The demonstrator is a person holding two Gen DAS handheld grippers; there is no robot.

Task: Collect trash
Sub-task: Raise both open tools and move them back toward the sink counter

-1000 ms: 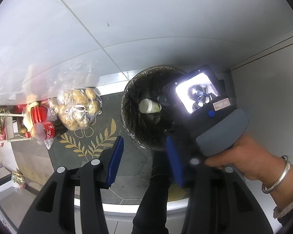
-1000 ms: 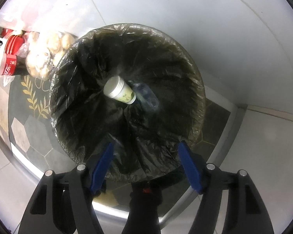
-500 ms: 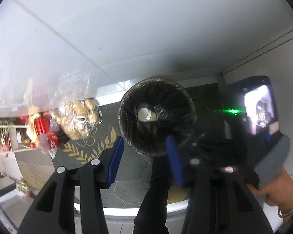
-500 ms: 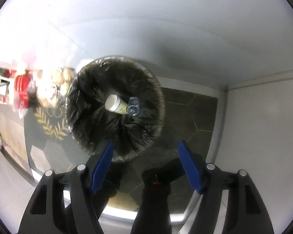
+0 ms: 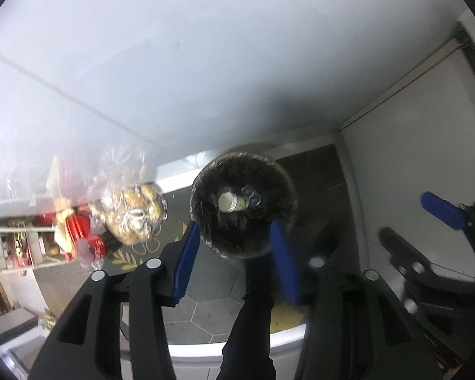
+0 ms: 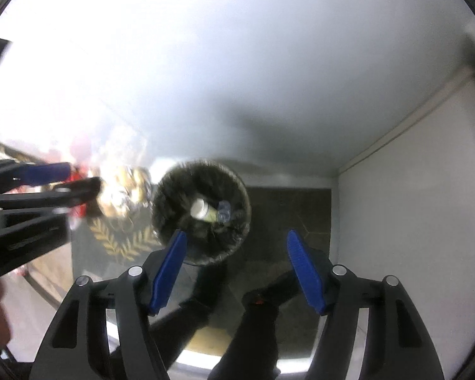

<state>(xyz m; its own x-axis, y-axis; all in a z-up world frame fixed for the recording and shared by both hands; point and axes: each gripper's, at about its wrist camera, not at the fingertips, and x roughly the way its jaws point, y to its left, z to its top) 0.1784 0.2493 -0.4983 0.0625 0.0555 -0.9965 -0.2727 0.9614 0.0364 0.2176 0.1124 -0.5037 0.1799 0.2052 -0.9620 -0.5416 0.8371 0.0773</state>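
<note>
A round bin (image 5: 288, 190) lined with a black bag stands on the floor far below both grippers. Inside it lie a white paper cup (image 5: 229, 202) and a clear plastic bottle (image 5: 251, 198). My left gripper (image 5: 234, 226) points straight down above the bin, open, with nothing between its blue pads. The right gripper (image 5: 418, 224) shows at the right edge of the left wrist view. In the right wrist view the bin (image 6: 244, 204), cup (image 6: 202, 209) and bottle (image 6: 223, 212) look small. My right gripper (image 6: 236, 236) hangs open and empty. The left gripper (image 6: 76, 179) is blurred at the left.
A clear bag of potatoes (image 5: 133, 215) and red cola bottles (image 5: 88, 240) sit left of the bin, beside a shelf (image 5: 12, 247). A dark mat with a gold laurel print (image 6: 117, 243) covers the floor. A white wall (image 5: 411, 158) stands at the right. A person's dark legs (image 5: 253, 316) are below.
Both grippers have risen away from the bin, which now looks much smaller. The right one rose more and swung right. Cup and bottle lie as before.
</note>
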